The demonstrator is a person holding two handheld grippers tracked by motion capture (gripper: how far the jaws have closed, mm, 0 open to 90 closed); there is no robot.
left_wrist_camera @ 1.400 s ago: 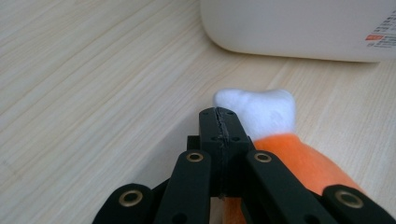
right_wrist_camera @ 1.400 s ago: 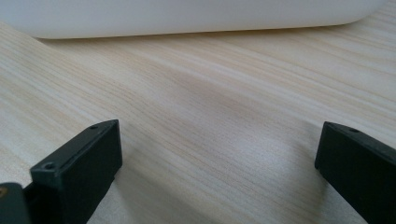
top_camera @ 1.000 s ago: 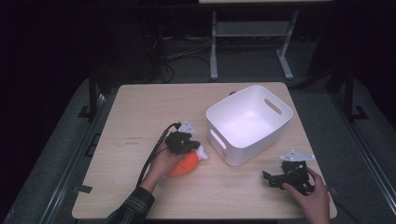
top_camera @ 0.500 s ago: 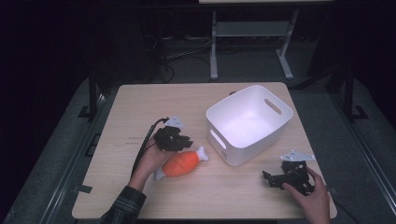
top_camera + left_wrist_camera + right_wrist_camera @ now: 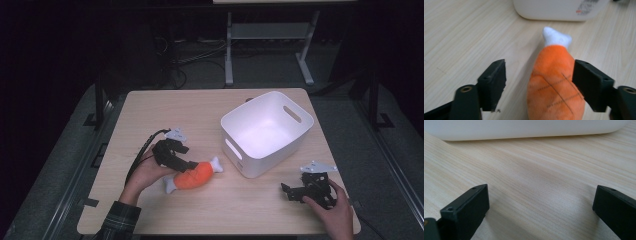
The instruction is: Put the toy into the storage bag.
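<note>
High view: a light wooden table [image 5: 210,115] is seen from above against a dark room. An orange plush toy [image 5: 192,175] shaped like a drumstick, with white ends, is laid on the table left of centre, its long axis slanted toward a white plastic bin [image 5: 267,131]. The bin, with slot handles in its walls, is set right of centre and appears empty. The toy's nearer white tip is just beside the bin's lower left wall but apart from it.

The left gripper [image 5: 181,163] is held in the person's left hand [image 5: 147,174], a plaid sleeve showing at the wrist, and is placed over the toy's left half. A black cable is trailed from it toward the table's left edge. In the left gripper view, the jaws are seen spread wide, with the orange body of the toy [image 5: 556,82] between them; the right jaw is touching or nearly touching the toy's side, while the left jaw is clearly apart from it. Dark stitched lines are visible on the plush.

The right gripper [image 5: 292,192] is held in the right hand [image 5: 334,212] near the table's front right corner, well apart from the toy. In the right gripper view, its jaws are seen wide apart over bare wood, with the bin's white wall [image 5: 529,128] ahead.
</note>
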